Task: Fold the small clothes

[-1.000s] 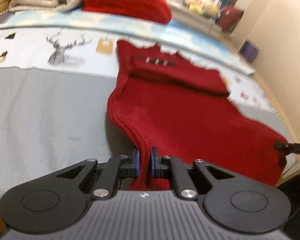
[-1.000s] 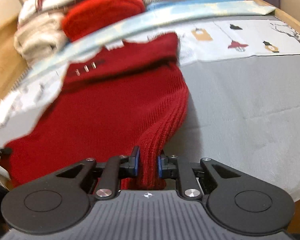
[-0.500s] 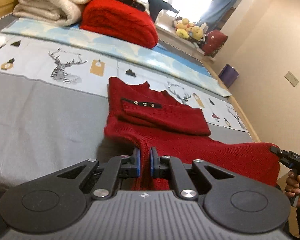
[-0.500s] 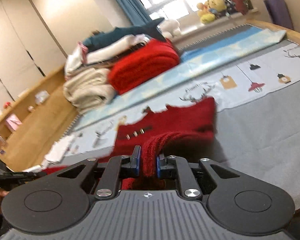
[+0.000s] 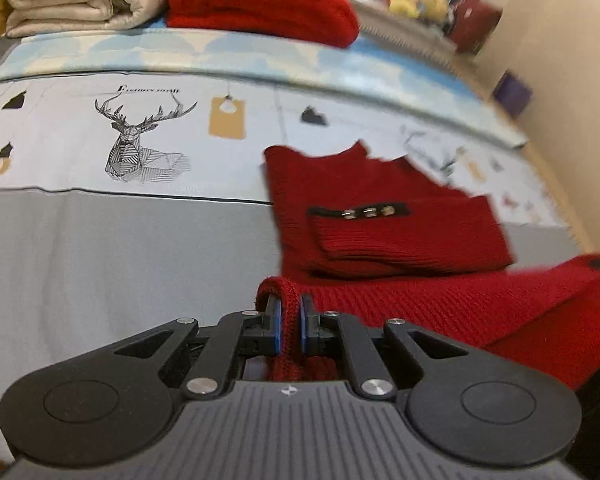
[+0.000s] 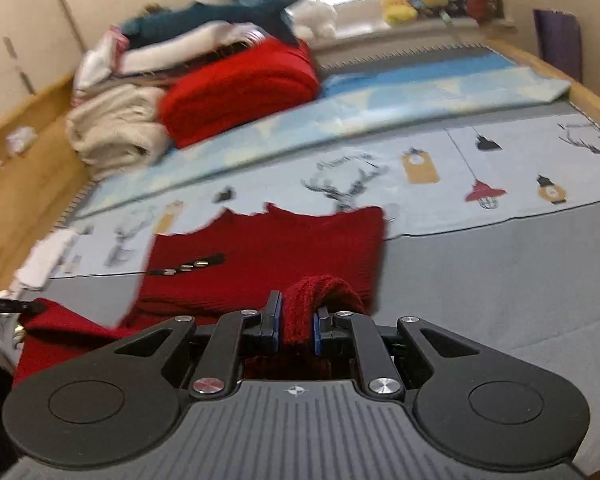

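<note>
Sweater: a dark red knit sweater [image 5: 384,200] lies on the bed [image 5: 120,240], collar toward the pillows, one sleeve folded across the chest with its buttoned tab showing
Left tongs: the left tongs [image 5: 287,318] are pinched on one bottom corner of the hem
Right tongs: the right tongs [image 6: 296,322] are pinched on the other bottom corner, the knit bunched between the blue pads
Change: a second ago the hem lay flat near the bed's edge; now both corners are lifted and carried forward toward the collar
Meaning: the bottom-to-top fold looks about halfway through
Next: likely lay the hem level on the shoulders, then let go
Risk: the loose sleeve may slip
</note>
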The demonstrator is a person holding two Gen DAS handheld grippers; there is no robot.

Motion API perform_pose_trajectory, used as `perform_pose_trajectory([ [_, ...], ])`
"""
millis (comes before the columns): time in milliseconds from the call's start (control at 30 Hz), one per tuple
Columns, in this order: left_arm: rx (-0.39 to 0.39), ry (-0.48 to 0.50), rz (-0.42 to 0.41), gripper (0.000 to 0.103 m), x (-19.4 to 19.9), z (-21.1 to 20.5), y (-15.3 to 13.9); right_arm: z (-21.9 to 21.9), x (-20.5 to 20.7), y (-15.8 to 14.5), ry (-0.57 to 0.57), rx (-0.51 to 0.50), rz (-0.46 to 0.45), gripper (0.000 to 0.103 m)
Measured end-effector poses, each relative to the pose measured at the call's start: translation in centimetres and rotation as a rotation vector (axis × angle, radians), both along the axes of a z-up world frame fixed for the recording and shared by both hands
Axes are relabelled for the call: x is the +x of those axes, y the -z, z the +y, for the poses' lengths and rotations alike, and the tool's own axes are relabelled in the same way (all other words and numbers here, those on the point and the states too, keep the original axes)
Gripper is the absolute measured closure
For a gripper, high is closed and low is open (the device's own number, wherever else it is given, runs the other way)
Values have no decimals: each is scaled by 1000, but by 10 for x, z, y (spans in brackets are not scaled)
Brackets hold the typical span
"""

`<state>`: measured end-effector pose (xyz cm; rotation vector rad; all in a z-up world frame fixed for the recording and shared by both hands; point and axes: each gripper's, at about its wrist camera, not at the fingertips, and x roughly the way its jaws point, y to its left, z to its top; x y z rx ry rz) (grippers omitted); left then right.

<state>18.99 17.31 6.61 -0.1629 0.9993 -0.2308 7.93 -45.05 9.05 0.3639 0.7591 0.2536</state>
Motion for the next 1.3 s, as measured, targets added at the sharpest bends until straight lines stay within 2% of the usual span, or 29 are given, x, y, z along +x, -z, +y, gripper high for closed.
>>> perform_pose_trajectory([
  [100, -40, -32, 37, 94, 24, 4, 21, 6, 25, 22, 17, -31, 37, 89],
  [167, -57, -55, 63, 94, 36, 4, 35, 7, 41, 40, 56, -20, 104, 90],
  [300, 15, -48, 137, 94, 55, -5, 67, 7, 62, 61, 89, -4, 140, 90],
  [400, 21, -49, 154, 94, 61, -4, 77, 10, 73, 72, 97, -15, 177, 90],
  [467, 15, -57, 155, 89, 65, -2, 80, 13, 77, 79, 102, -26, 192, 90],
  [600, 37, -85, 130, 58, 63, 5, 78, 13, 82, 92, 108, -41, 228, 85],
  [767, 61, -164, 82, 57, 51, 26, 65, -5, 71, 88, 175, -58, 178, 68],
  [967, -28, -299, 89, 57, 31, 68, 59, -47, 43, 89, 285, -3, 149, 67],
  [1067, -46, -267, 112, 55, 27, 68, 61, -53, 35, 93, 250, 12, 160, 67],
  [1133, -24, -224, 120, 49, 26, 61, 62, -51, 32, 96, 210, 7, 171, 66],
  [1300, 29, -130, 169, 49, 30, 39, 74, -37, 36, 103, 137, -24, 218, 65],
])
